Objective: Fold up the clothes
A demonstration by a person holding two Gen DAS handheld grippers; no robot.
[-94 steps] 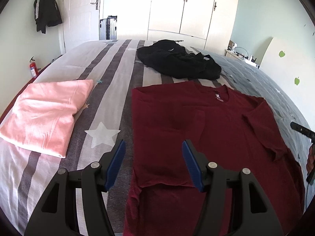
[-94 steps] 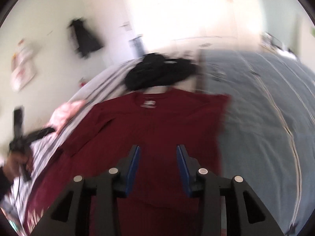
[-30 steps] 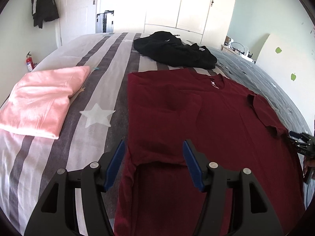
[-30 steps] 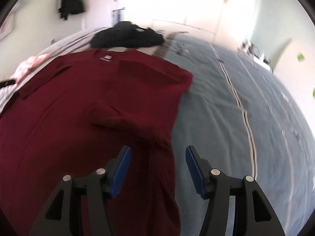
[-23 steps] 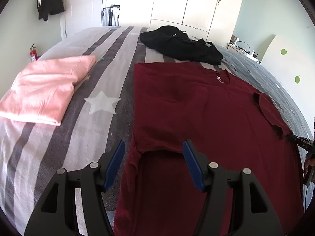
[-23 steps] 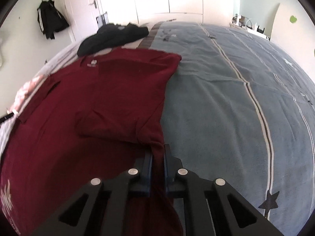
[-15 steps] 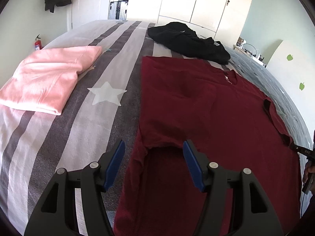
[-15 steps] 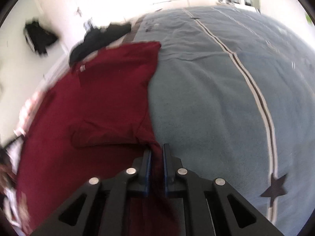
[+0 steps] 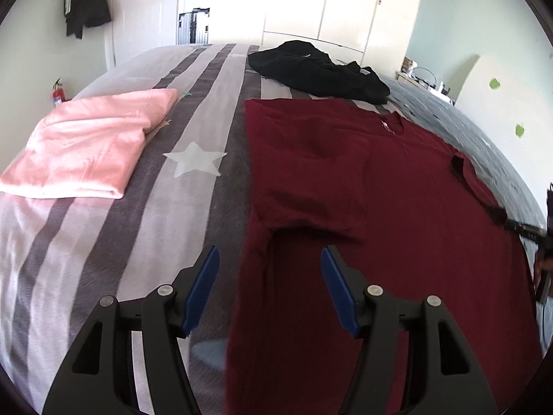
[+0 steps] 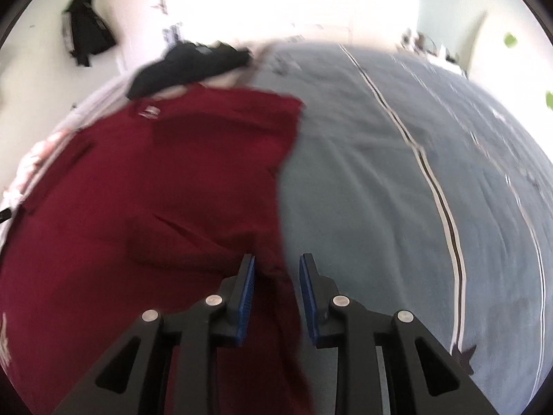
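A dark red T-shirt (image 9: pixel 397 207) lies flat on the bed with both sleeves folded inward; it also shows in the right wrist view (image 10: pixel 155 190). My left gripper (image 9: pixel 269 269) is open, its jaws straddling the shirt's left side edge just below the folded sleeve. My right gripper (image 10: pixel 276 273) is open a little, with the shirt's right side edge between its jaws, below the other folded sleeve. The right wrist view is blurred.
A folded pink garment (image 9: pixel 86 145) lies on the striped cover at left. A black garment pile (image 9: pixel 318 69) lies beyond the shirt's collar. The grey-blue cover (image 10: pixel 397 190) spreads to the right. Wardrobe doors (image 9: pixel 345 3) stand behind the bed.
My right gripper was shut on the shirt's right edge half a second ago; its jaws have now parted. My left gripper stayed open and drifted slightly along the left edge.
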